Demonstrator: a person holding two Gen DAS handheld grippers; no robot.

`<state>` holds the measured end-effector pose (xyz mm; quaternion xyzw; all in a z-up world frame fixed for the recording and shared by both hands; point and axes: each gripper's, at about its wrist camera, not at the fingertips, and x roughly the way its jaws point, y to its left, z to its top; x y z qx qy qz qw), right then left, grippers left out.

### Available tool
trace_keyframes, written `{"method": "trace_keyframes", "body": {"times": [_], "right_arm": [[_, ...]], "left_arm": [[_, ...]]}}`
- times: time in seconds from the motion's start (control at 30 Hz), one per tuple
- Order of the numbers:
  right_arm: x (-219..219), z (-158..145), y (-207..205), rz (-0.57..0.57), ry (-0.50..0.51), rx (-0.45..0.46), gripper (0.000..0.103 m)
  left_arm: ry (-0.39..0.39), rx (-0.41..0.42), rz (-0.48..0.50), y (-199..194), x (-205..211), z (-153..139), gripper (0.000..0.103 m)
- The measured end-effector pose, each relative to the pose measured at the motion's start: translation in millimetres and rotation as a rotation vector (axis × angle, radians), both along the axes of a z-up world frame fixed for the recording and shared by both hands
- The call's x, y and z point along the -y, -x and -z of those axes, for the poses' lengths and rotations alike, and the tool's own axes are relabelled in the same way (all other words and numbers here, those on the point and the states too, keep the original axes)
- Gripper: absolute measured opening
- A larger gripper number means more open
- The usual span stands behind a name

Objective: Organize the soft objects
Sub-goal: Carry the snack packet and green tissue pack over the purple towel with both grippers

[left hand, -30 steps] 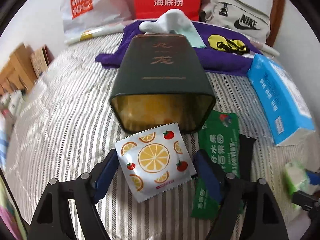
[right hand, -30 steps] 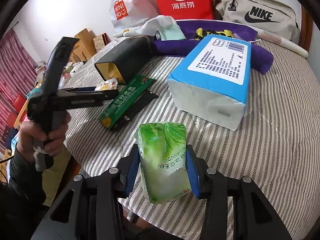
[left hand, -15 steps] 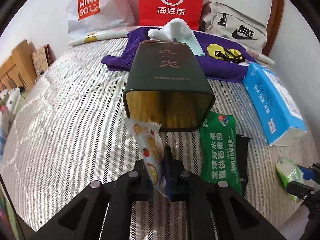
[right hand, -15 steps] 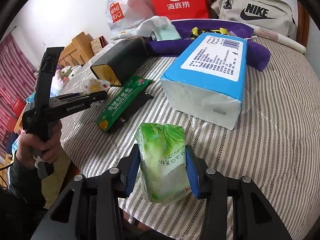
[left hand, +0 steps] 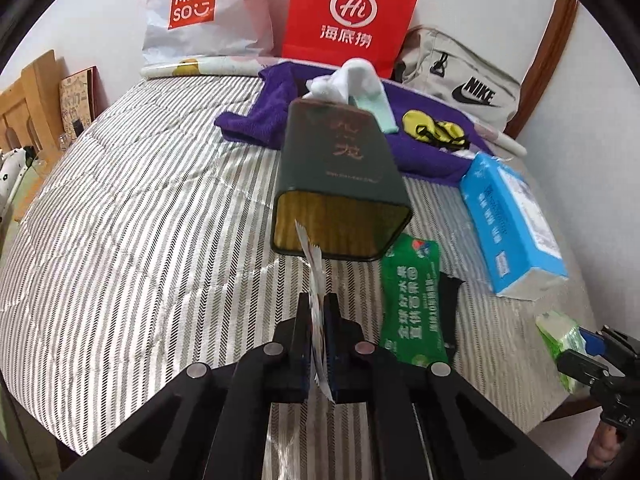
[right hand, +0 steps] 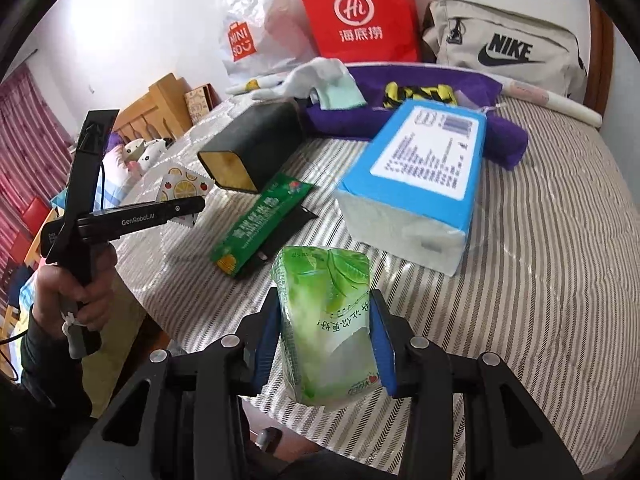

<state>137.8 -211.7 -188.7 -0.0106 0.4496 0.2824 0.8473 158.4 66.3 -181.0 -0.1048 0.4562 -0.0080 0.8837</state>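
Striped grey-and-white bedding (left hand: 132, 240) covers the bed where a person works two handheld grippers. On the left, the left gripper (left hand: 318, 314) is pressed together on a flat white sachet printed with orange slices and strawberries (left hand: 316, 280), pinching it on edge and clear of the bedding. The sachet's serrated top corner points at the open gold-lined mouth of a dark green rectangular tin (left hand: 340, 184) lying on its side just ahead. Just right of the tin's mouth, a green foil snack packet (left hand: 412, 296) rests flat, partly over a black flat object (left hand: 448, 300). At right, the right gripper (right hand: 326, 338) clamps its blue pads (right hand: 382, 340) against both sides of a green-and-white plastic pocket tissue pack (right hand: 326, 320), held upright near the bed's front edge. Beyond it lies a large blue-and-white soft pack of tissues (right hand: 424, 176) on the bedding. Farther back, a purple towel (right hand: 432, 80) stretches across the bed, carrying a white sock with a mint-green sock (right hand: 326, 78) and a yellow-and-black item (right hand: 416, 92). Against the wall stand a white Miniso plastic bag (left hand: 200, 12), a red paper carrier bag with Chinese lettering (left hand: 352, 16) and a beige Nike bag (right hand: 504, 48). Wooden furniture (left hand: 28, 96) sits to the left of the bed.
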Motion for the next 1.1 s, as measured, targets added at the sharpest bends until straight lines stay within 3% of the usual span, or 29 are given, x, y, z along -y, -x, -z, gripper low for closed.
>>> {"method": "trace_keyframes", "body": {"times": [0.6,1.1], "right_arm": [[-1.9,-56.5,-29.2,0.002,-0.070,0.106,0.042],[-8.1,-82.7,-94.3,0.035,-0.050,0.167,0.042]], "left_arm": [[0.025,0.100,0.031,-7.0,-1.0,-65.4,0.006],[0.079,0.093,0.072,-78.1,0.6,-76.7,0.006]]}}
